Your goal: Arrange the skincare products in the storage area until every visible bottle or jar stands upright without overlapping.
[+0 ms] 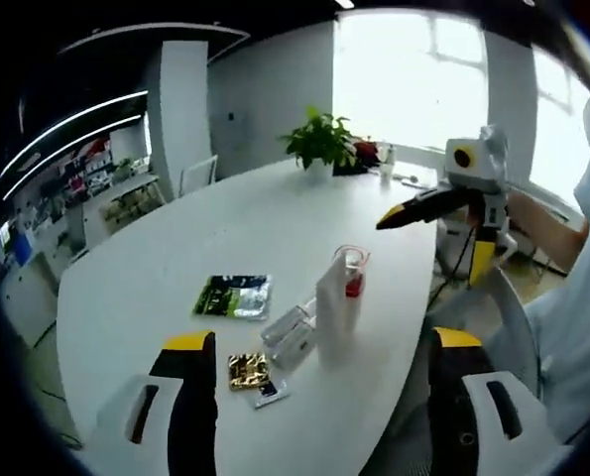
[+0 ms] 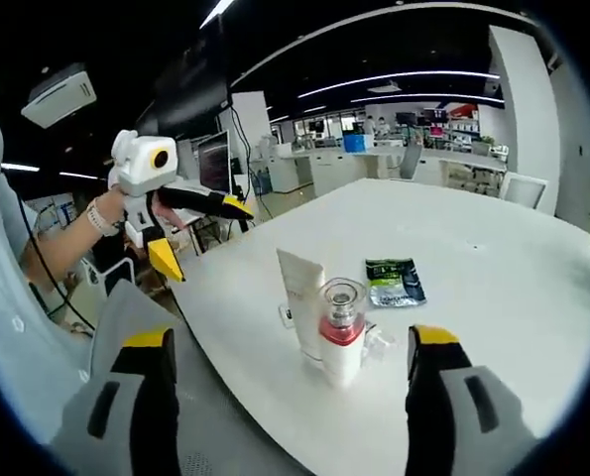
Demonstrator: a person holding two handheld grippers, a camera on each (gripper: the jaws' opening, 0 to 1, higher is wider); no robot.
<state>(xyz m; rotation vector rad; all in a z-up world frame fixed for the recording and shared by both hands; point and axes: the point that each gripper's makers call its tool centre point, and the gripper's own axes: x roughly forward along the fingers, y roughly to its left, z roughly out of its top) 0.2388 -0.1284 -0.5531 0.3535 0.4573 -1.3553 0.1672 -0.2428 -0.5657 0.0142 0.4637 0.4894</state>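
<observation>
Two pairs of tongs are in my hands, and both stand wide open with nothing between their jaws. In the left gripper view my left tongs (image 1: 319,352) rise at 6 o'clock over the white tabletop (image 1: 176,248), their yellow-tipped jaws spread either side of the cluster of skincare products. At the centre of that cluster a white tube (image 1: 331,297) stands upright, and just beside it, toward 3 o'clock, stands a clear bottle with a red band (image 1: 353,273). Two small clear bottles (image 1: 290,337) lie on their sides at the foot of the tube, toward 8 o'clock. A gold sachet (image 1: 247,370) lies flat near them at 7 o'clock, with a small dark sachet (image 1: 271,391) touching its lower edge, and a green foil packet (image 1: 233,296) lies flat toward 9 o'clock, apart from the rest. A potted plant (image 1: 319,142) sits at the far end of the tabletop at 12 o'clock. My right tongs (image 1: 443,223) enter at 2 o'clock, held off the tabletop's edge, jaws apart. In the right gripper view the right tongs' own jaws frame the same tube and red-banded bottle, and the left tongs hang at 10 o'clock in a person's hand (image 2: 111,210).
</observation>
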